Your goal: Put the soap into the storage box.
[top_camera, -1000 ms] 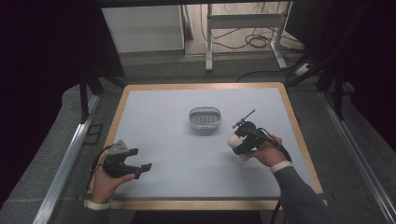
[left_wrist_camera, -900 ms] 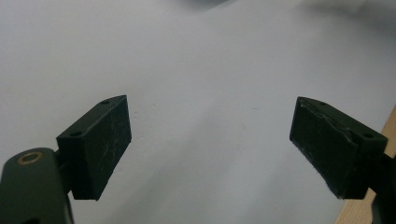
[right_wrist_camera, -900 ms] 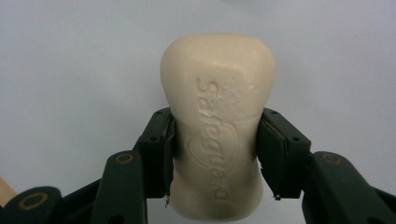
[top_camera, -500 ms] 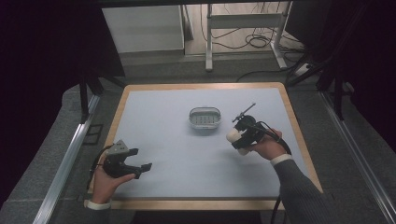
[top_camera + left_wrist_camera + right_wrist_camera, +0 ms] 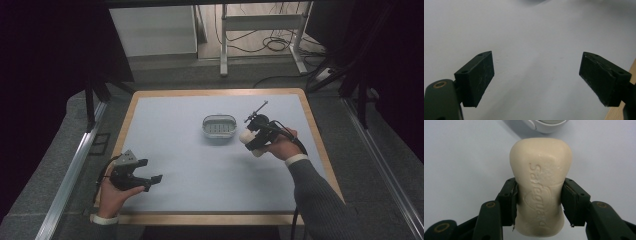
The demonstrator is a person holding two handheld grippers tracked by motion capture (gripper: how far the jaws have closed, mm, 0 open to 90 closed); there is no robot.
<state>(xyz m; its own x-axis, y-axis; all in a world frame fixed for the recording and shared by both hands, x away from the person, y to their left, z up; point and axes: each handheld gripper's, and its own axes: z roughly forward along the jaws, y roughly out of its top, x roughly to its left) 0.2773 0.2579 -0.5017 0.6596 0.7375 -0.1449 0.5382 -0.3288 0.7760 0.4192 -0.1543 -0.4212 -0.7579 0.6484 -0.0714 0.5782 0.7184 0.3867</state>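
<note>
Nearest, at the front left of the desk [image 5: 180,165]: left hand-held gripper [image 5: 150,181], black and angular, resting low in the left hand [image 5: 112,195], jaws spread wide with nothing between; flat scuffed pads [image 5: 480,77] over the smooth pale desk surface, a wooden edge at one side. Farther, right of middle: right hand-held gripper [image 5: 539,200] clenched on a cream soap bar [image 5: 540,187], rounded and waisted, matte, with embossed lettering, squeezed at its narrow part by both pads. Held above the desk in the right hand [image 5: 280,147], forearm in a grey knitted sleeve [image 5: 315,195] angled inward. Just beyond: oval soap dish [image 5: 219,126], pale and ribbed inside, empty.
</note>
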